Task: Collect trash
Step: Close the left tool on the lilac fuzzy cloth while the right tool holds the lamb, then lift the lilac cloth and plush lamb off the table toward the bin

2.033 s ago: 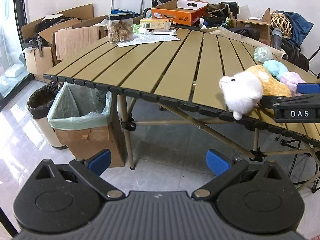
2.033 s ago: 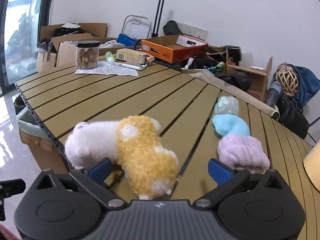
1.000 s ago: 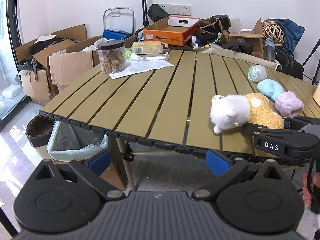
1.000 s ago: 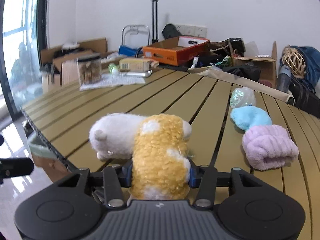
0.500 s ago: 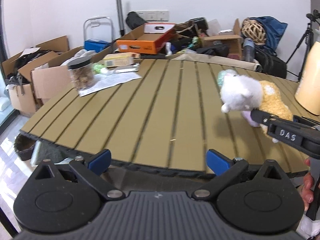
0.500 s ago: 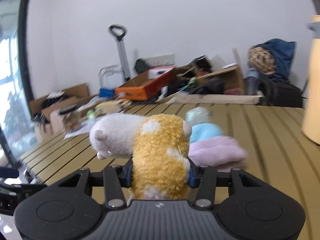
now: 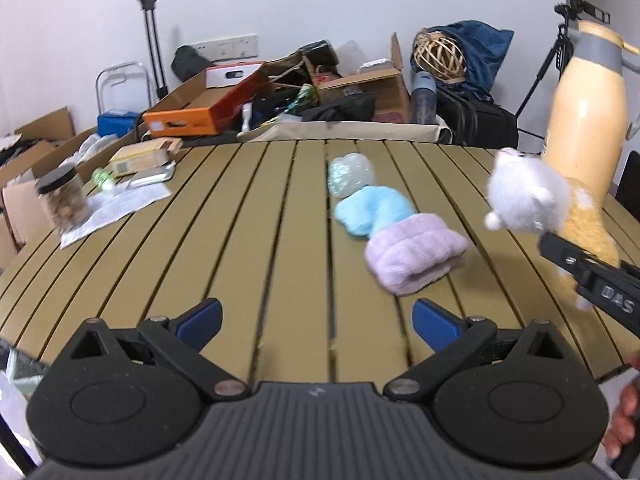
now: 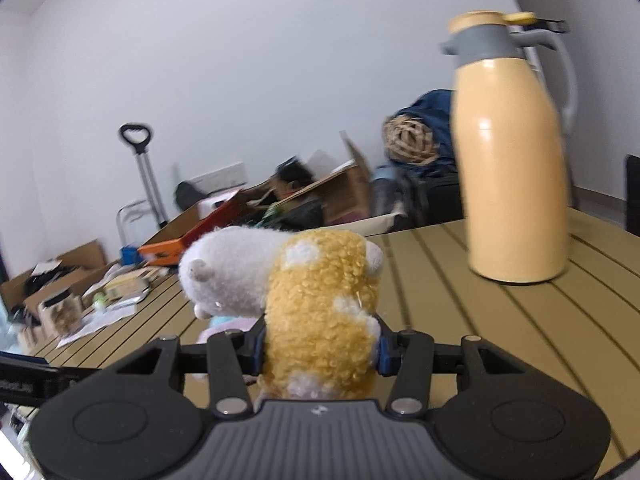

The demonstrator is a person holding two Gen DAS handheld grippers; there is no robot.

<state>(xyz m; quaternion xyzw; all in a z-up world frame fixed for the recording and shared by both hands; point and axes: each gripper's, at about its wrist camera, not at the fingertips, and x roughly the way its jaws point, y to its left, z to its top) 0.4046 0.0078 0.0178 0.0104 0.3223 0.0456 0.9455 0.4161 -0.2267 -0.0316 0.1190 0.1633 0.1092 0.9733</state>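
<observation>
My right gripper point(image 8: 320, 354) is shut on a white and yellow plush toy point(image 8: 316, 300) and holds it lifted above the slatted table point(image 8: 460, 320). In the left wrist view the toy point(image 7: 532, 204) hangs at the right, held by the right gripper point(image 7: 576, 260). My left gripper point(image 7: 316, 320) is open and empty above the table's near edge point(image 7: 240, 264). A crumpled clear plastic wad point(image 7: 350, 174), a blue cloth point(image 7: 374, 210) and a purple cloth point(image 7: 414, 254) lie on the table ahead of it.
A tall yellow thermos point(image 8: 512, 160) stands on the table at the right. A jar point(image 7: 62, 202), paper point(image 7: 116, 208), a green bottle point(image 7: 102, 179) and small boxes point(image 7: 140, 156) sit at the far left. Cardboard boxes and bags crowd the wall behind.
My right gripper closed on the plush toy, lifted it and carried it to the right toward the thermos. My left gripper rose from below the table edge to above the table.
</observation>
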